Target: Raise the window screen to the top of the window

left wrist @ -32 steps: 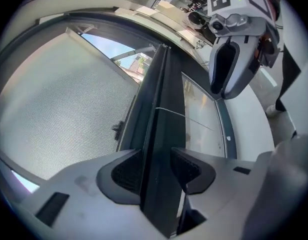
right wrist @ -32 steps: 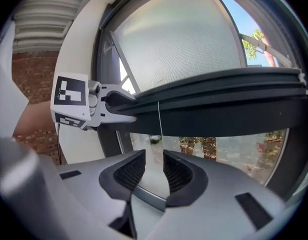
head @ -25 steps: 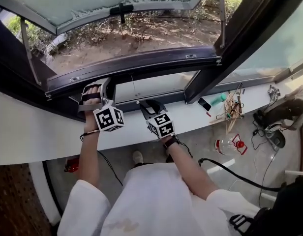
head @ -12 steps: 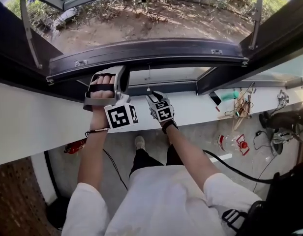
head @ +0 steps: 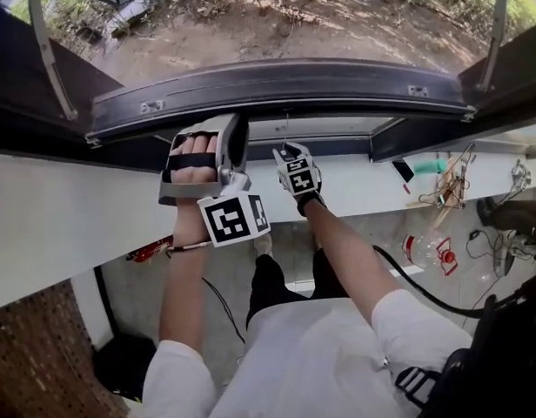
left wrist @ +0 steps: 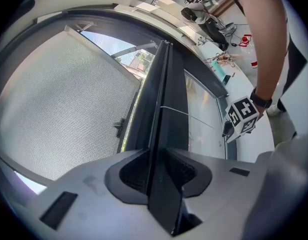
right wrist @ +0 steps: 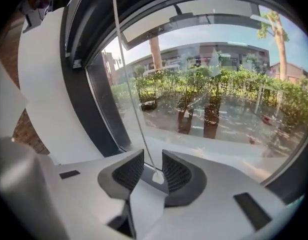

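Note:
The window screen's dark bottom bar [head: 277, 90] runs across the head view, and its grey mesh [left wrist: 59, 99] fills the left of the left gripper view. My left gripper [head: 226, 133] [left wrist: 156, 164] is shut on that bar, whose thin edge runs between its pads. A thin white pull cord [head: 285, 131] [right wrist: 128, 79] hangs from the bar. My right gripper [head: 290, 152] [right wrist: 153, 170] is just below the bar, open, and the cord's small white end piece [right wrist: 157, 176] lies in the gap between its pads without being pressed.
A white sill [head: 68, 216] runs below the window. At its right end lie a teal item and wires [head: 446, 181]. On the floor are a bottle with a red cap [head: 429, 251] and a black cable [head: 425, 290]. Bare ground [head: 277, 24] lies outside.
My right gripper has come down and in toward the window, to the hanging cord. The left gripper has kept its hold on the bar.

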A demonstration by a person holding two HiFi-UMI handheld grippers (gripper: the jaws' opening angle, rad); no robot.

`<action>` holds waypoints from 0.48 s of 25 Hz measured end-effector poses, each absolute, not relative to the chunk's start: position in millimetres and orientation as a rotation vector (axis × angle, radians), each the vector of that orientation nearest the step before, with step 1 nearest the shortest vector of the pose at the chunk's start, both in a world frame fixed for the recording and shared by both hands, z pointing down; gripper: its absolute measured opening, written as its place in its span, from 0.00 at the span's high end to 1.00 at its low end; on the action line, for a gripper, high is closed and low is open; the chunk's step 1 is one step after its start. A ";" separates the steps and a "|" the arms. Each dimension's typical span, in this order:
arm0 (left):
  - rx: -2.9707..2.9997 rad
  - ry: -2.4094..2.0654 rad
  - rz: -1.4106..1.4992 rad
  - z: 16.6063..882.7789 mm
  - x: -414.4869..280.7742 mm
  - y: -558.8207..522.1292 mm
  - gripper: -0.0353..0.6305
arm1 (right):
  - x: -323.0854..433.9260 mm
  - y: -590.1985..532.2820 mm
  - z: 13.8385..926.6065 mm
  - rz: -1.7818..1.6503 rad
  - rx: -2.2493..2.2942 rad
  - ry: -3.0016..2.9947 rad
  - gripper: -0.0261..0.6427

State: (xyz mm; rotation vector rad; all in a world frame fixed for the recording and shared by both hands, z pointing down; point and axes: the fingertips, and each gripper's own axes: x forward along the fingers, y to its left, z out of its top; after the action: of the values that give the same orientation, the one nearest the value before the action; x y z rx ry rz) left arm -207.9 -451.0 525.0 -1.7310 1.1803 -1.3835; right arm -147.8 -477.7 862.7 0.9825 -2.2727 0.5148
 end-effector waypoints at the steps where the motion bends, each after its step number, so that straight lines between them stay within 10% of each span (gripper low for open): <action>1: -1.732 1.183 -1.386 525.4 -208.0 -451.5 0.79 | -151.4 -478.8 862.3 0.497 0.964 -2.281 0.79; 3: -1.733 1.186 -1.387 526.3 -207.3 -453.0 0.79 | -155.0 -473.0 862.4 0.490 0.923 -2.286 0.96; 12: -1.747 1.179 -1.366 528.1 -208.3 -446.1 0.83 | -118.1 -388.2 861.9 0.514 0.897 -2.318 0.96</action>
State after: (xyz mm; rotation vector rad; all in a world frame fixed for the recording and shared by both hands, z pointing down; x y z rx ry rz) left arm -208.3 -446.1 528.1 -1.7469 1.1792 -1.3657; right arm -118.1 -388.2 861.9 0.8970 -2.3180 0.5141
